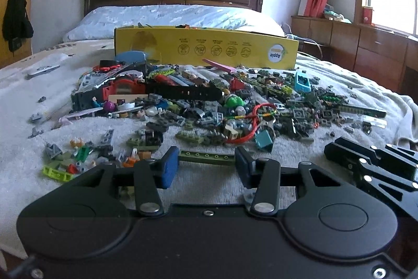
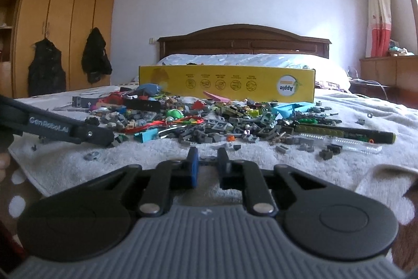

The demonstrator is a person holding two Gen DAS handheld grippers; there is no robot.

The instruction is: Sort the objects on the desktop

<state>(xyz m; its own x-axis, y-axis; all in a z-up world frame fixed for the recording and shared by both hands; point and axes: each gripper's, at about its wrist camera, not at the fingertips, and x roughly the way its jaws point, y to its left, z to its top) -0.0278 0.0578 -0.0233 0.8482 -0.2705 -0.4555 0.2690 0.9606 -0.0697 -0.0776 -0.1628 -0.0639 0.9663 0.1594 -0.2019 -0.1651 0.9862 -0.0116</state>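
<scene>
While both grippers hang low over the near edge of the bed, the left gripper (image 1: 206, 168) has its jaws spread wide, the blue pads (image 1: 168, 169) standing at either end of an olive-green beam (image 1: 206, 158) that lies flat on the white towel (image 1: 23, 156); whether the pads touch the beam's ends cannot be told from this view. The right gripper (image 2: 207, 168) has its jaws drawn closer together with a narrow gap left between them, and a small dark grey piece (image 2: 207, 161) shows in that gap — it is not clear whether it is clasped or merely lies behind the fingers. A dense pile of building bricks (image 1: 209, 101) spreads across the middle of the towel, mostly grey and green, with a black strap-like piece (image 1: 183, 92), a red cord (image 1: 257, 119) and a light blue part (image 1: 303, 83) mixed in. Smaller scattered bricks (image 1: 78, 156) lie toward the towel's near left corner. A long dark green bar (image 2: 344, 132) rests at the pile's right edge. Behind the pile, toward the headboard (image 2: 243, 39), a yellow box (image 2: 227, 81) stands open at the top, its printed side facing the cameras upside down. In the right wrist view the left gripper's black finger, lettered in white, reaches in from the left, just beside the pile.
</scene>
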